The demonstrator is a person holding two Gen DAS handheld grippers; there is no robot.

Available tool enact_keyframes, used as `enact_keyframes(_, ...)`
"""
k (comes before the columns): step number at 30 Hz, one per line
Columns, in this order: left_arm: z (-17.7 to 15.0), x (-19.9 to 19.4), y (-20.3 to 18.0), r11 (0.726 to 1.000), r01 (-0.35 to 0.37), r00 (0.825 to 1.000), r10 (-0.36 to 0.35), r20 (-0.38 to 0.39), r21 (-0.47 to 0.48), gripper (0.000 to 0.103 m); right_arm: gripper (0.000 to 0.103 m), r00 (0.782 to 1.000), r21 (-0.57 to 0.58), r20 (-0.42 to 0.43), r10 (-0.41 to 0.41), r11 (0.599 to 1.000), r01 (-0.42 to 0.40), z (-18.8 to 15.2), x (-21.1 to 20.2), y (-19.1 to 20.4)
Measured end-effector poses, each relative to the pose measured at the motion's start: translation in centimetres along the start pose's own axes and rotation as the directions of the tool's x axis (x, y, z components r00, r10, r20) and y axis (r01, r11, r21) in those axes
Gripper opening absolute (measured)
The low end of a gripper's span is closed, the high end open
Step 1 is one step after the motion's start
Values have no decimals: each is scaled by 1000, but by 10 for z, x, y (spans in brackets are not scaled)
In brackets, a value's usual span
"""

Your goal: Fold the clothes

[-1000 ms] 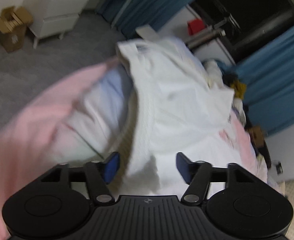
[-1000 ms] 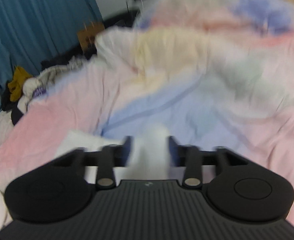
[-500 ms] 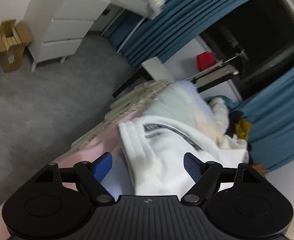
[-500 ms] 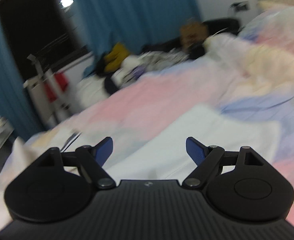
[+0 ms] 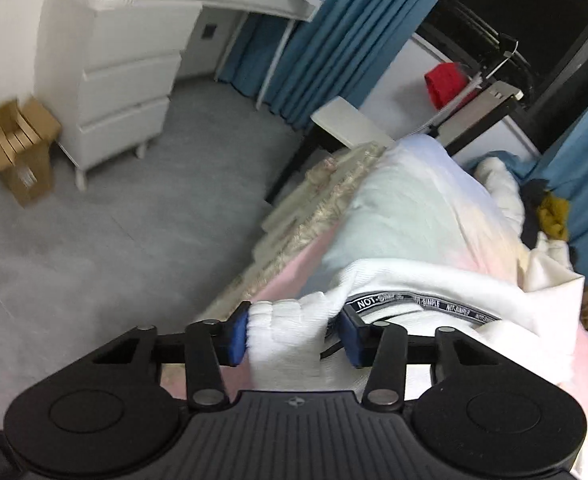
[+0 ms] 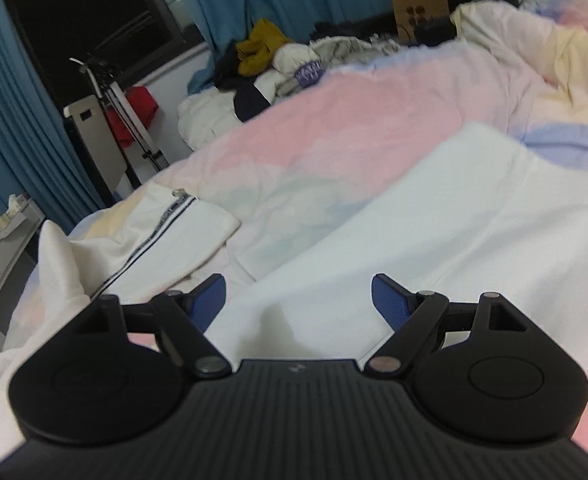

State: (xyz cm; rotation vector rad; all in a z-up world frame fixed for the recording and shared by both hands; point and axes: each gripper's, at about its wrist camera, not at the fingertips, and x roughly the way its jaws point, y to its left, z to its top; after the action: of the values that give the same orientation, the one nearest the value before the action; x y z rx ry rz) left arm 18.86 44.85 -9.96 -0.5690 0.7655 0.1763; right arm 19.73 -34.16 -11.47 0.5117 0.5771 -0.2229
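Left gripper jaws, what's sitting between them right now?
A bunched fold of the white garment fills the gap in the left gripper, seen in the left wrist view.

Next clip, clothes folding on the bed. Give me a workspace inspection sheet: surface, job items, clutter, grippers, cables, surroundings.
Surface: pastel patchwork duvet on a bed, rumpled.
Job's things: white garment spread flat on the duvet; its ribbed cuff and a lettered tape trim near the bed edge.
Clutter: heap of clothes at the far side, paper bag behind it.
Grippers: left gripper closing around the cuff; right gripper open, empty, above the garment.
Cables: nothing seen.
Surroundings: white drawer unit, cardboard box, blue curtains, dark window.
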Motion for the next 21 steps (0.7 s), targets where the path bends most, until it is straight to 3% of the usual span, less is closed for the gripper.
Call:
enact_keyframes(6,32,-28,-51,991,-119,990,113,83,69,41,82,1000,-22,-18,-3,1000,2,-8,2,5)
enact_keyframes(12,70,-30,-91,968,-236,966,224,129,86,42,82,1000,-9,9,28,1000,-28,-5,-7,5)
enact_keyframes(16,59,16,-82,940,-321,946,311,95,119,46,82,999,-3,21,34,999,-34,-3,-2,4)
enact_keyframes(21,29,37,-64,934,-352,933,345,107,61,54,82,997,-49,22,69,996,-68,-4,7,10)
